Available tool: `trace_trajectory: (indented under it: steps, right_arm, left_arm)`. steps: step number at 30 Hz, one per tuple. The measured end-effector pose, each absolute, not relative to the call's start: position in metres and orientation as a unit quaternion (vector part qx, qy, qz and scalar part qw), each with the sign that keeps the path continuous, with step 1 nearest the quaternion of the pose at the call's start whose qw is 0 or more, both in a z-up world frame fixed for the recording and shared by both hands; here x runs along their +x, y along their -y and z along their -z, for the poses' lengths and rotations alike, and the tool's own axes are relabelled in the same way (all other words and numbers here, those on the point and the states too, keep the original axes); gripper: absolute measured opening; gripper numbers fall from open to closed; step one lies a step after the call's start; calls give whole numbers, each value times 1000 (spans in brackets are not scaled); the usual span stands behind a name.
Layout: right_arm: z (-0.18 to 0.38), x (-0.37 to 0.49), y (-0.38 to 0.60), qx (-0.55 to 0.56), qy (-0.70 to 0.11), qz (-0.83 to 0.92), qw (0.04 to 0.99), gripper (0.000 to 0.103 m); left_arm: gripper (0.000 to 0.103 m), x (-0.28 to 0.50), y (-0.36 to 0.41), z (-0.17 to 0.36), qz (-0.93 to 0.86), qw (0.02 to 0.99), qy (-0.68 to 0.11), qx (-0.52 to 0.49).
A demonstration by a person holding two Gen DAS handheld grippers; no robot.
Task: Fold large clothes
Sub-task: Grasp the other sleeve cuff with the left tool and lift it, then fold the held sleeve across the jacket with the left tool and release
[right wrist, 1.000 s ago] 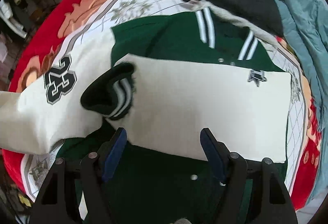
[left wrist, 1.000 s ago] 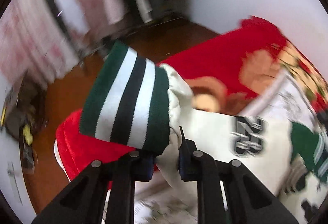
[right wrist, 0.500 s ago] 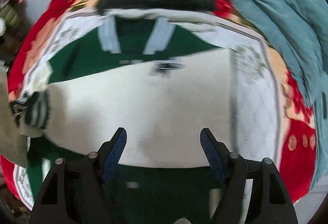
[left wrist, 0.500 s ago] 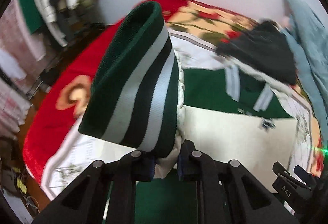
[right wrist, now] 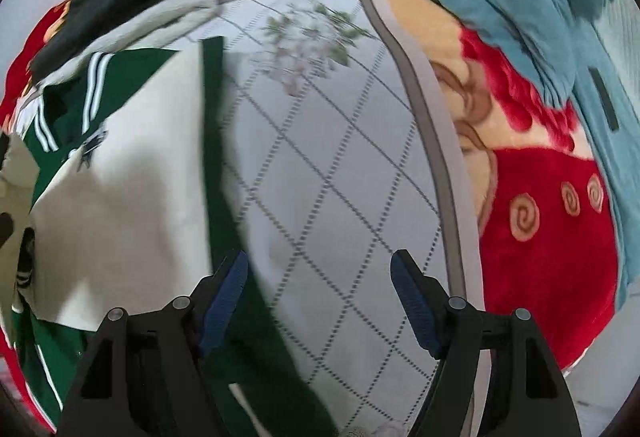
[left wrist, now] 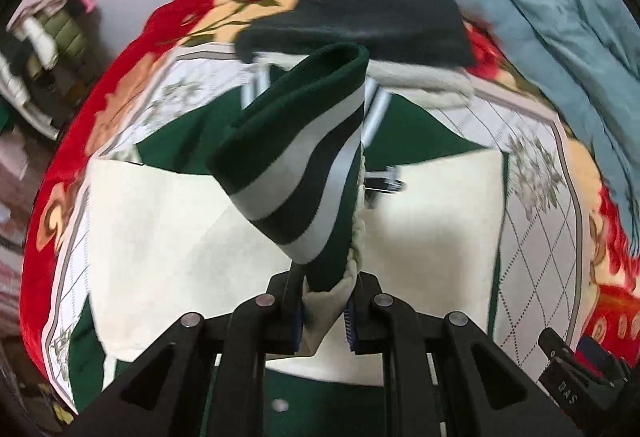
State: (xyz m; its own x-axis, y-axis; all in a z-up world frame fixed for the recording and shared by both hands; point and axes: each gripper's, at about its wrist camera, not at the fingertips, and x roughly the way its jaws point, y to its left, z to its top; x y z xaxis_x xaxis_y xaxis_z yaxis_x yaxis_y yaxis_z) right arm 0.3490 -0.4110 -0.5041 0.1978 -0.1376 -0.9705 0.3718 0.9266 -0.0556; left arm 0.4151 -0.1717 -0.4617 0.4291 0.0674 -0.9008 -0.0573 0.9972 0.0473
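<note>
Because the second sleeve has to cross the chest for the fold, the left tool (left wrist: 323,311) is clamped on the cream sleeve just below its striped cuff (left wrist: 298,161), which stands up and away from the pads over the varsity jacket (left wrist: 168,233) lying flat on the floral bed blanket (right wrist: 340,157), collar toward the wall. The right tool (right wrist: 319,299) hangs apart, empty, over the blanket beside the jacket's edge.

The left gripper (left wrist: 323,311) is matte black plastic: two angular linkage arms on each side with triangular cut-outs, joined by round silver pivot screws. Its fingers carry blue ribbed pads (left wrist: 349,325). The right gripper (right wrist: 320,301) has the same black frame and silver screws, with blue ridged pads (right wrist: 412,303). A black part seen at the left view's edge bears white "DAS" lettering.
</note>
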Motion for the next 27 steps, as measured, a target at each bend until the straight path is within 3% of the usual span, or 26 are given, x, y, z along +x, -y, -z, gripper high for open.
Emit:
trace_trajectory:
  steps: [8,10,12,13,20,27]
  right_arm:
    - [521,346,443,191,-626,123,746,76]
    - [519,346,446,211,-624,111,744,76]
    - [515,350,448,243,-616,82,744,76]
    - [512,353,447,256,-613,69,744,76]
    - [498,398,413,310,-589,-40,746,76]
    - [557,449,343,266,-673,-86,685,76]
  left_arm:
    - [23,425,207,483,-4,823,-568,13]
    - [42,422,205,475,6,829,-559,6]
    - [96,419,194,466,4,830,-558,-5]
    - [101,420,190,464,-1,831,-556,-9]
    - [102,407,107,450,-87,824,-558,-38]
    - [102,392,11,473,-217,787,-576,-40]
